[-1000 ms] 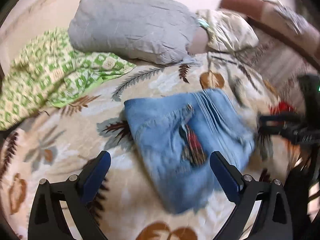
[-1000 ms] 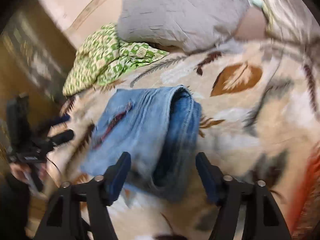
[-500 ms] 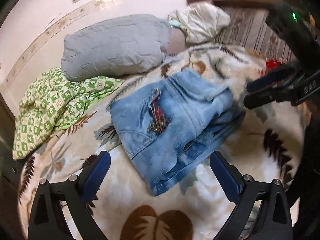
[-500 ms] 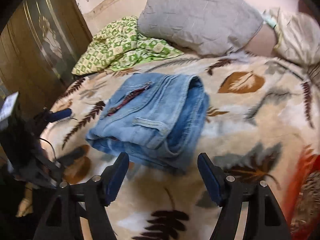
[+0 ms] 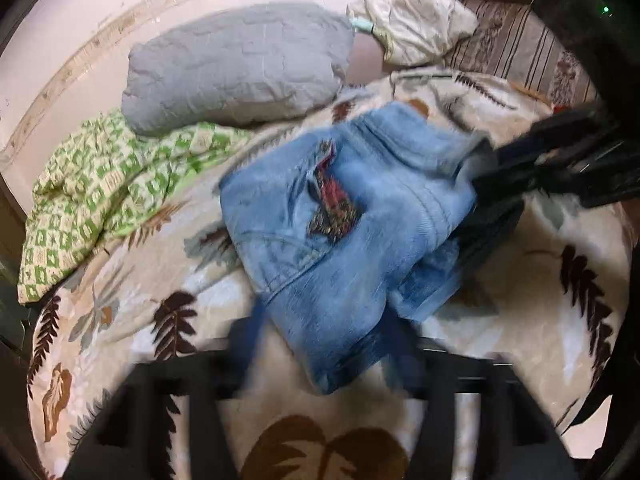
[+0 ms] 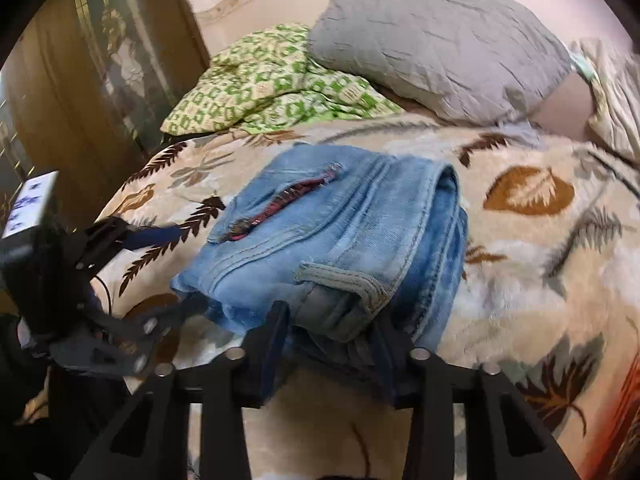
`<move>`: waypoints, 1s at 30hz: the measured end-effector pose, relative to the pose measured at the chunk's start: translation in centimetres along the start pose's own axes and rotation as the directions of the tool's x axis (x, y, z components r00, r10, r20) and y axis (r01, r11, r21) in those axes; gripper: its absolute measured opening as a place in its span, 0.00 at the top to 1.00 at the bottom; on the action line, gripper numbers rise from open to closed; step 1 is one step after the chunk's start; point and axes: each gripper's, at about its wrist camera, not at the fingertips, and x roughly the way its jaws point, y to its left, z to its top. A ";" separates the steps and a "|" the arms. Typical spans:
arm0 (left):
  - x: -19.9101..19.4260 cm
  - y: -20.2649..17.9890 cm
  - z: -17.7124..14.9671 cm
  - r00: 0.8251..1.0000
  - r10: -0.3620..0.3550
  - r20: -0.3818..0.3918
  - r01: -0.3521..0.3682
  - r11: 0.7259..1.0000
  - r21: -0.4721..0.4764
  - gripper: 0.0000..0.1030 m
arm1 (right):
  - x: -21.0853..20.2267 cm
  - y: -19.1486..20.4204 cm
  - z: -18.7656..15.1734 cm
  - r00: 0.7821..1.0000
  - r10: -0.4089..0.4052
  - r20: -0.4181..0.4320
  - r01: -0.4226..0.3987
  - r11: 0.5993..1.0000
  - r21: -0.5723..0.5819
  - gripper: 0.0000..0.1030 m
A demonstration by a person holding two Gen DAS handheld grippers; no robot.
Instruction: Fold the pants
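left gripper (image 5: 324, 344): blurred in its own view, jaws closing, with the near corner of the folded jeans between the blue pads; whether the pads already press on the cloth cannot be told through the blur
right gripper (image 6: 332, 332): jaws closing, one blue pad on each side of the thick waistband end of the jeans, denim bunched between them; whether they already press on it cannot be told
left gripper from the right wrist view: at the left edge, its black frame low beside the near left corner of the jeans, one blue finger (image 6: 156, 235) pointing across the blanket toward them
right gripper from the left wrist view: a dark blurred shape at the right side of the jeans, up against their edge
jeans (image 5: 344, 216): light blue denim, folded into a thick squarish bundle, lying flat in the middle of the bed; a ripped slit with red and dark threads faces up on the top layer; a belt loop and stitched waistband show at the end nearest the right gripper
blanket (image 6: 532, 248): cream plush with brown leaves and dark fern fronds, under the jeans
green patterned cloth (image 6: 264, 84): crumpled beyond the jeans, toward the left, apart from them
grey pillow (image 5: 236, 68): behind the jeans against the pale wall, partly lying on the green cloth
cream pillow (image 5: 412, 24): just right of the grey one
wooden panel (image 6: 80, 92): left of the bed
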 end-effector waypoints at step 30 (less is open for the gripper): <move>-0.6 0.8 -2.2 0.998 -0.065 0.004 0.065 0.997 -0.038 0.32 | -1.3 -0.5 -1.8 0.986 -0.116 -0.122 0.094 0.980 -0.176 0.90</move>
